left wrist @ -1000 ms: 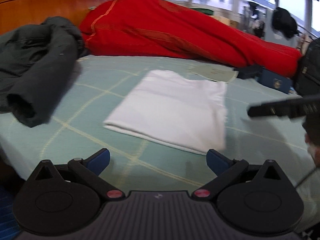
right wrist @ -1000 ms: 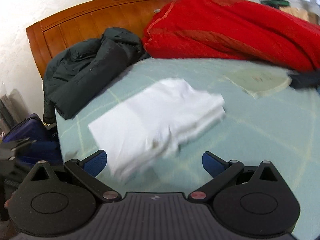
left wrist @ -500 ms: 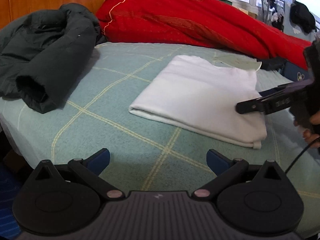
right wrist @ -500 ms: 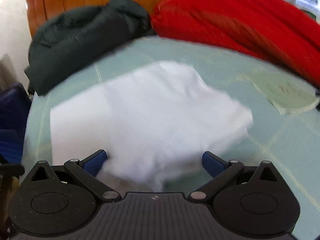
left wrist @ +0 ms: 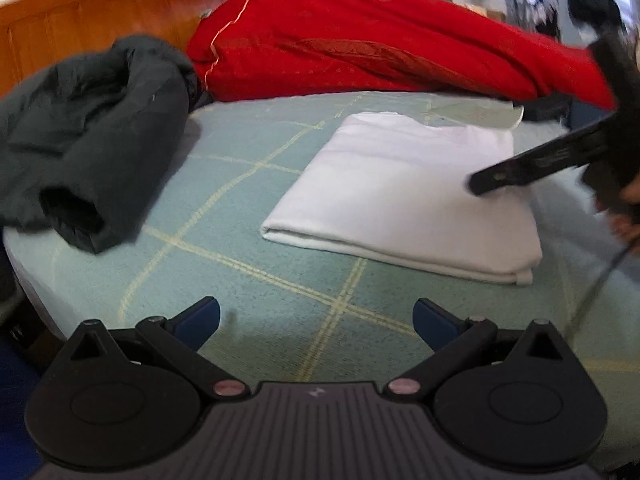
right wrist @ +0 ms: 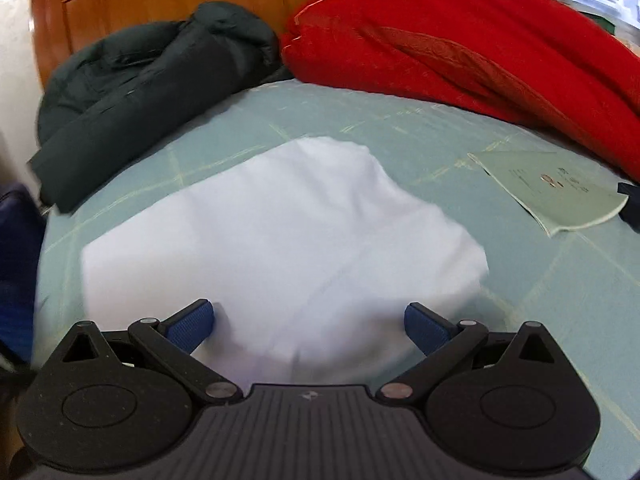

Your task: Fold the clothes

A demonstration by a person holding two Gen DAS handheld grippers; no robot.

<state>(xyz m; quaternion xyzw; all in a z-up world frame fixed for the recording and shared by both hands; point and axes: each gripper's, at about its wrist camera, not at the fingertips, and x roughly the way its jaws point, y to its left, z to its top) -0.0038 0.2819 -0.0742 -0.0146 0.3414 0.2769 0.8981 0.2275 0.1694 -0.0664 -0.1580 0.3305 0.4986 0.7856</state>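
Note:
A white garment (left wrist: 404, 196) lies folded into a flat rectangle on the pale green bed sheet (left wrist: 240, 184). My left gripper (left wrist: 316, 320) hangs open over bare sheet, short of the garment's near folded edge. In the left wrist view one black finger (left wrist: 536, 162) of the other gripper reaches in from the right over the garment's right part. In the right wrist view the white garment (right wrist: 280, 232) fills the middle, and my right gripper (right wrist: 308, 322) stands open just above its near edge, nothing pinched between the blue pads.
A dark green jacket (left wrist: 88, 128) is heaped at the left by the wooden headboard (right wrist: 140, 4). A red quilt (left wrist: 380, 48) runs along the far side. A pale booklet (right wrist: 556, 192) lies right of the garment. A hand (left wrist: 624, 208) shows at the right edge.
The right gripper has come down and forward over the white garment, which now fills more of its view. The left gripper has drawn back a little and swung slightly.

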